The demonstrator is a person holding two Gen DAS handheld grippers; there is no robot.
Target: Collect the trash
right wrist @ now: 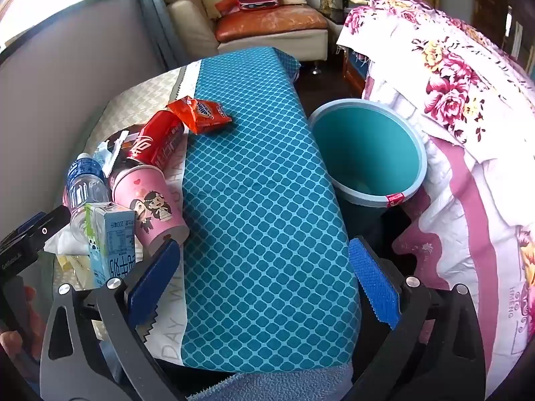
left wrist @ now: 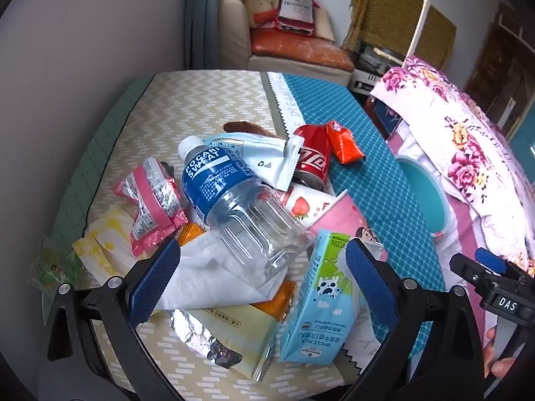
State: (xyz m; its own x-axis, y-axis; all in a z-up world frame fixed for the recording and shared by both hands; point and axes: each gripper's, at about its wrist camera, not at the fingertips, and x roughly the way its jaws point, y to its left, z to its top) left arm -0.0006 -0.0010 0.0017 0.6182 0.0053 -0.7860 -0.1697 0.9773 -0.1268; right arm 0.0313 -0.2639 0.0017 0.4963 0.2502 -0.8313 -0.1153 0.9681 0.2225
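Note:
A pile of trash lies on the table: a clear Pocari Sweat bottle (left wrist: 230,197), a blue milk carton (left wrist: 321,304), a pink paper cup (right wrist: 150,207), a red cola can (left wrist: 312,160), an orange wrapper (right wrist: 200,113), a pink wrapper (left wrist: 150,200) and white tissue (left wrist: 214,277). My left gripper (left wrist: 262,280) is open, its fingers either side of the bottle's base and the tissue, just above the pile. My right gripper (right wrist: 264,280) is open and empty over the teal cloth. A teal bin (right wrist: 367,153) stands beside the table on the right.
The table carries a beige chevron cloth (left wrist: 187,107) and a teal patterned cloth (right wrist: 254,200). A floral blanket (right wrist: 451,77) is heaped to the right, against the bin. A sofa (right wrist: 267,23) stands behind the table. A grey wall (left wrist: 83,50) runs along the left.

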